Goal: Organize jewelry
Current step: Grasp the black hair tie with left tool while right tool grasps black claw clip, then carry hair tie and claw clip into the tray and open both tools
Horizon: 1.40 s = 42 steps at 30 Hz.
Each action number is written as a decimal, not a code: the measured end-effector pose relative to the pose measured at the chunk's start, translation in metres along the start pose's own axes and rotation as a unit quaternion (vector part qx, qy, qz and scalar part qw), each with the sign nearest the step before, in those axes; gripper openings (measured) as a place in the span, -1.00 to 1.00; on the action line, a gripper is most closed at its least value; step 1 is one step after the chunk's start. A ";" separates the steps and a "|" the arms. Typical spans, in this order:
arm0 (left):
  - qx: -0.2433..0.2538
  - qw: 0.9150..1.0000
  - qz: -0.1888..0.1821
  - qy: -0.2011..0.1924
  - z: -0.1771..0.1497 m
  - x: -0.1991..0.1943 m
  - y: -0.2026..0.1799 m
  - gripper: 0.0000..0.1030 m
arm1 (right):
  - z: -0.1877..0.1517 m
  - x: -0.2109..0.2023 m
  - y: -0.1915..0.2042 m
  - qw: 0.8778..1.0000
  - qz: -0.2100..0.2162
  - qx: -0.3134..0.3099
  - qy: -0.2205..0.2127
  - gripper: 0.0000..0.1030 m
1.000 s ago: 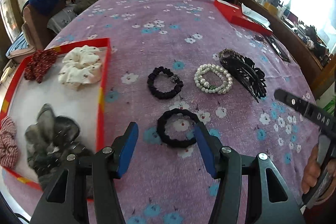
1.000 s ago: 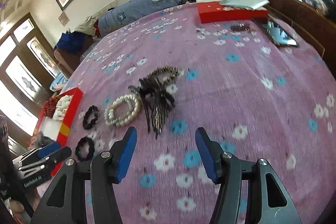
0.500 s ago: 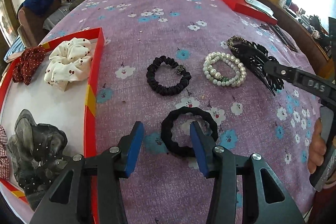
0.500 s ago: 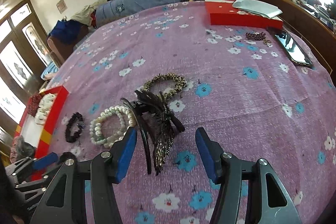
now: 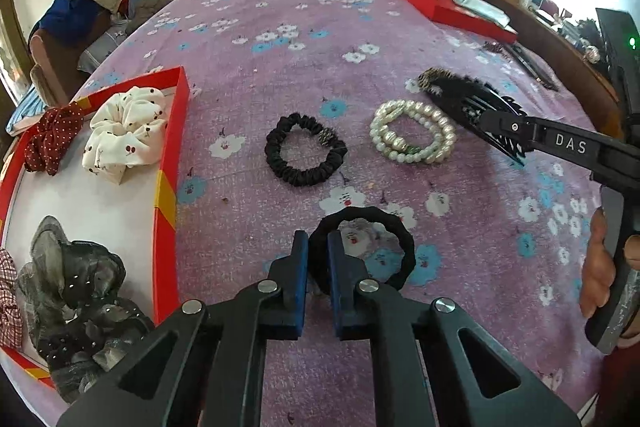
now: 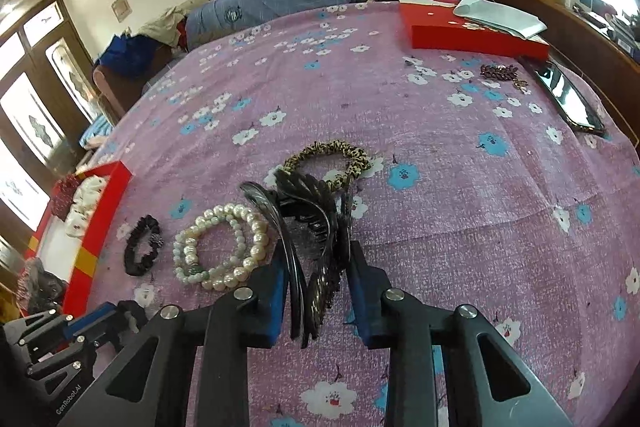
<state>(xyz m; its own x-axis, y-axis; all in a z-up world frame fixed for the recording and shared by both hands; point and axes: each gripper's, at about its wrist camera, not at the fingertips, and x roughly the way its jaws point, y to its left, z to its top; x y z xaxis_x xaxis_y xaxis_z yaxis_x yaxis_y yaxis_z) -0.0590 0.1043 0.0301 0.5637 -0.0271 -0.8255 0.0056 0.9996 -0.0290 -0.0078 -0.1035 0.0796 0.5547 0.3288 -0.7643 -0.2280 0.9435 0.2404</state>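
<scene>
My left gripper (image 5: 318, 241) is shut on the near-left edge of a plain black hair tie (image 5: 400, 239) lying on the purple flowered cloth. Beyond it lie a black scrunchie with a bead (image 5: 306, 155) and a pearl bracelet (image 5: 412, 137). My right gripper (image 6: 318, 263) is open, its fingers either side of a black feathered hair claw (image 6: 312, 223); it also shows in the left wrist view (image 5: 468, 103). A leopard scrunchie (image 6: 328, 159) lies behind the claw. A red-rimmed tray (image 5: 170, 163) at left holds several scrunchies.
A red box (image 6: 472, 31) with papers sits at the far right, with a dark beaded piece (image 6: 502, 73) and a phone (image 6: 568, 99) nearer. Folded bedding and cardboard boxes line the far edge. A wooden ledge runs along the right side.
My left gripper moved forward and closed on the plain black hair tie. My right gripper moved forward until its open fingers straddle the hair claw.
</scene>
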 end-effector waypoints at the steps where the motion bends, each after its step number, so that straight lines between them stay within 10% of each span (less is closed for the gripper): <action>1: -0.002 1.000 -0.002 -0.005 0.000 -0.004 0.001 -0.83 | 0.000 -0.003 -0.001 1.000 0.003 0.003 -0.004 -0.43; 13: -0.047 0.998 -0.026 -0.041 -0.001 -0.055 0.019 -0.83 | -0.012 -0.049 -0.005 0.999 0.017 0.015 -0.039 -0.58; 15: -0.052 0.997 -0.024 -0.045 -0.003 -0.061 0.023 -0.83 | -0.015 -0.054 -0.002 0.999 0.016 0.008 -0.041 -0.88; 30: -0.104 0.991 -0.009 -0.084 -0.014 -0.105 0.073 -0.82 | -0.022 -0.084 0.038 0.997 0.040 -0.032 -0.060 -0.91; 42: -0.154 0.978 0.104 -0.092 -0.014 -0.124 0.178 -0.82 | -0.014 -0.088 0.120 0.987 0.109 -0.104 -0.046 -0.91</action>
<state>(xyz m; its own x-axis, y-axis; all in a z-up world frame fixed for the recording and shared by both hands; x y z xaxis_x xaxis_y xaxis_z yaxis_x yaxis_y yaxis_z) -0.1397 0.2852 0.1189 0.6660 0.2064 -0.7168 -0.3570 0.9319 -0.0634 -0.0954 -0.0195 0.1671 0.5419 0.5344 -0.6486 -0.5048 0.8240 0.2572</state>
